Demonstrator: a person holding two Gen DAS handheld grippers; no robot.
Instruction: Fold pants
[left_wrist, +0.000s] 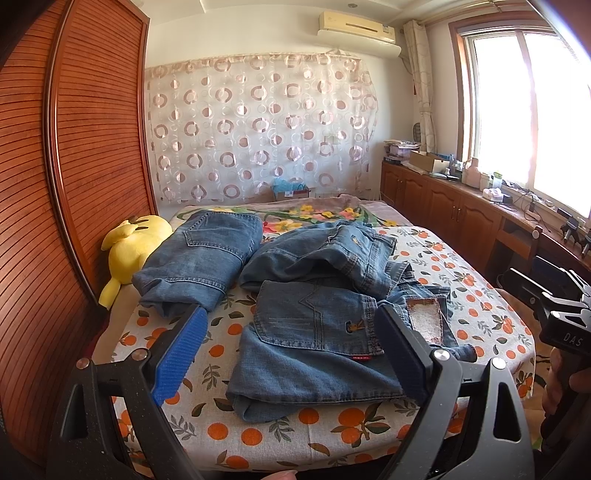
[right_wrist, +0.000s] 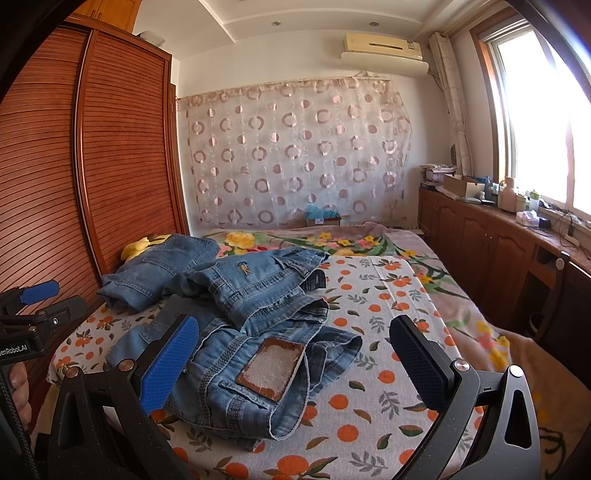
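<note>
pants (left_wrist: 314, 343) lie crumpled on the bed (left_wrist: 369, 428); left gripper (left_wrist: 291, 354) and right gripper (right_wrist: 295, 365) hover above, jaws wide, holding nothing.

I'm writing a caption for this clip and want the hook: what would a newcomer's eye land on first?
Probably the rumpled heap of jeans in the middle of the orange-print bedsheet, its waist patch facing up, with a neater folded pair beyond it to the left. Next, the yellow plush toy against the wooden wardrobe. Both the left gripper and right gripper hang open over the denim.
</note>
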